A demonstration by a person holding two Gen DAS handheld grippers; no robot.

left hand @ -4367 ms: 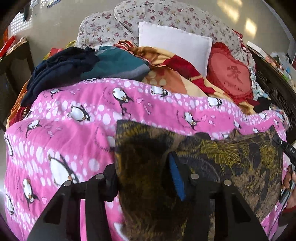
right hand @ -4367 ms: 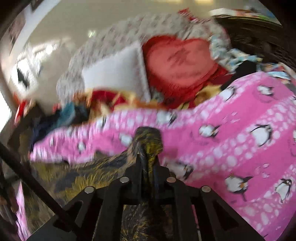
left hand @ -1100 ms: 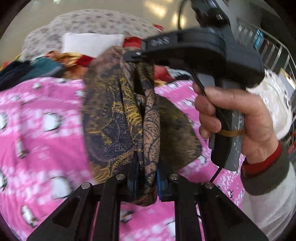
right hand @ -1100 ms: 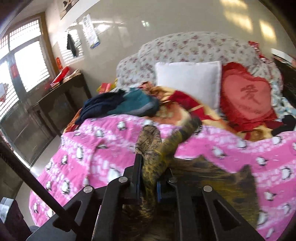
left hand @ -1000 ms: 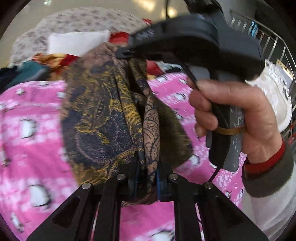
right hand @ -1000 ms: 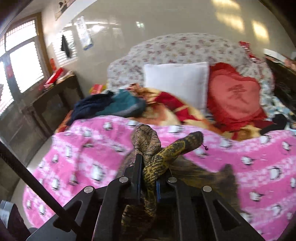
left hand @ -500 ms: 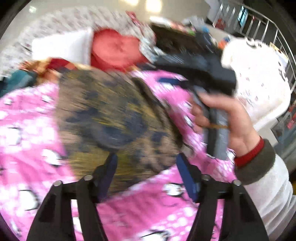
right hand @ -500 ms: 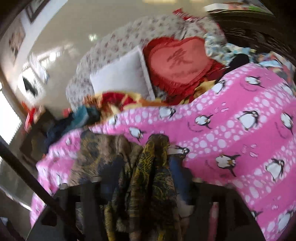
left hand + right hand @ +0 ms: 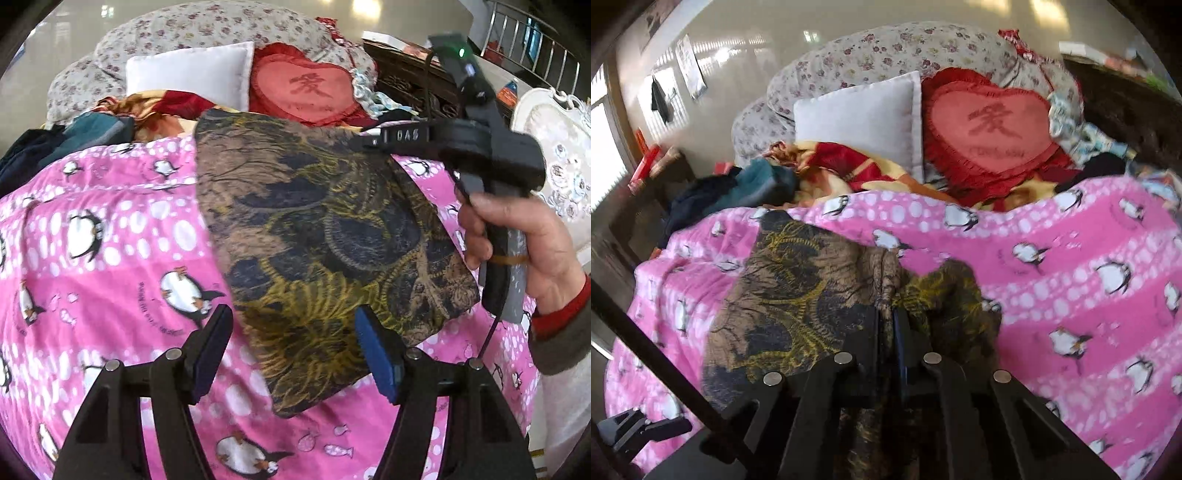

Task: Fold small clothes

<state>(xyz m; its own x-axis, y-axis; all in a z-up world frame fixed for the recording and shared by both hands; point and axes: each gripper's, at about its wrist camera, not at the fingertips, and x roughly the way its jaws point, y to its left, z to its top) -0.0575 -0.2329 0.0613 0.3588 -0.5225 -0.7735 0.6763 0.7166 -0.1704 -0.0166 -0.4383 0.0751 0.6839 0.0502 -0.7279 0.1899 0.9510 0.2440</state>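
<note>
A dark garment with brown and yellow patterns (image 9: 325, 240) lies folded on the pink penguin blanket (image 9: 110, 258). My left gripper (image 9: 295, 350) is open, its fingers standing on either side of the garment's near edge. My right gripper (image 9: 373, 142) is shut on the garment's far right corner, a hand holding its handle. In the right wrist view the right gripper (image 9: 886, 314) pinches a bunched fold of the garment (image 9: 798, 295), which spreads away to the left over the blanket (image 9: 1071, 277).
A white pillow (image 9: 192, 77), a red heart cushion (image 9: 306, 92) and a floral pillow (image 9: 207, 29) sit at the head of the bed. Dark blue and teal clothes (image 9: 66, 136) lie at the far left. A white chair (image 9: 554, 147) stands to the right.
My left gripper opened and let go of the garment, which was lifted and bunched between both grippers a second ago. The garment now lies spread on the blanket. My right gripper shut on it again.
</note>
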